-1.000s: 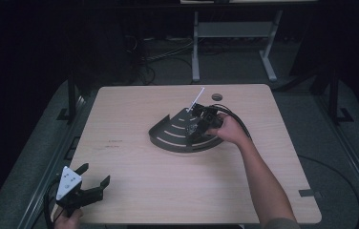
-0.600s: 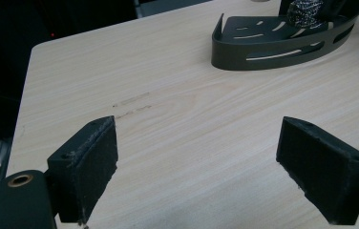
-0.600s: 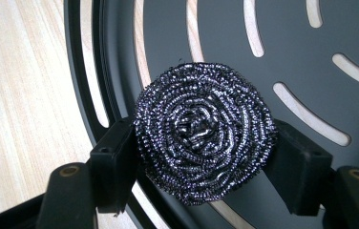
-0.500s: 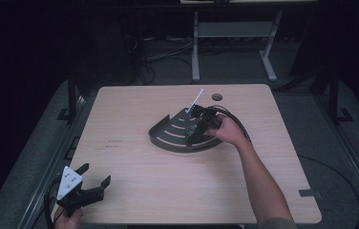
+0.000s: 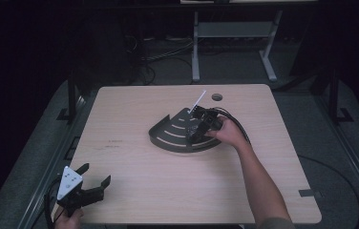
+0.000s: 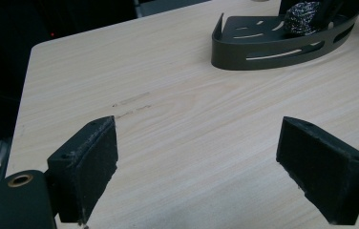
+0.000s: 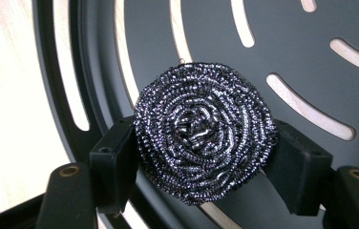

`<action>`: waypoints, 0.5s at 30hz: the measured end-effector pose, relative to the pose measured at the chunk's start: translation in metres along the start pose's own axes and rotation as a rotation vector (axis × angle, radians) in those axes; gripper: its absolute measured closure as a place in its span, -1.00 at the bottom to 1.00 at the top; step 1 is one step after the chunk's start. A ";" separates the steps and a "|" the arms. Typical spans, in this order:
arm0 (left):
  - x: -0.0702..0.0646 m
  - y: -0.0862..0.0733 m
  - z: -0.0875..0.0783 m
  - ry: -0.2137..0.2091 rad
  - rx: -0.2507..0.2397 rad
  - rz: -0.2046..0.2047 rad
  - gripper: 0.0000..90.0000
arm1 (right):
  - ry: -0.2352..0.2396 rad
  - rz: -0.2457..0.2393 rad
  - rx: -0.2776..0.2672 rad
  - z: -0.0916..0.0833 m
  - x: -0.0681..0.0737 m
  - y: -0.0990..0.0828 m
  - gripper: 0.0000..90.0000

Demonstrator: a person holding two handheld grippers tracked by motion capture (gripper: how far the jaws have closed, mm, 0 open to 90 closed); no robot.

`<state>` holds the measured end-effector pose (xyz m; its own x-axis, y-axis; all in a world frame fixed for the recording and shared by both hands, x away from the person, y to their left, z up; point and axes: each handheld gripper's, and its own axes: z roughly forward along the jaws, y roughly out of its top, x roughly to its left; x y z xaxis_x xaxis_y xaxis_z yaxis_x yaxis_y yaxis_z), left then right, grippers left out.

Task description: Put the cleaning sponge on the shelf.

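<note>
Hardly anything has shifted since a moment ago: from above, the right claw stays over the dark slotted tray near the bench's far edge, and the left claw waits at the near left corner. Along the left claw, its jaws stand wide apart over bare wood. Along the right claw, the jaws are clamped on a steel scourer above the tray floor. Springy wire could slip free, I'd guess, if the squeeze slackens.
</note>
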<state>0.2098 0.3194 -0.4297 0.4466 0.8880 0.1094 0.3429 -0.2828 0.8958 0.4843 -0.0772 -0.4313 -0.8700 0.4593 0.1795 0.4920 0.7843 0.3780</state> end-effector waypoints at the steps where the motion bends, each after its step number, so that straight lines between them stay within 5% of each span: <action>1: 0.000 0.000 0.000 0.000 0.000 -0.001 -0.71 | 0.003 0.000 0.006 0.001 0.000 0.000 -0.30; 15: 0.001 -0.001 0.000 0.001 0.000 -0.009 -0.71 | -0.015 0.019 0.011 0.007 -0.002 0.001 -0.32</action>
<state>0.2096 0.3203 -0.4299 0.4425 0.8910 0.1014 0.3469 -0.2744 0.8969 0.4869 -0.0748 -0.4378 -0.8599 0.4802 0.1730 0.5089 0.7799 0.3644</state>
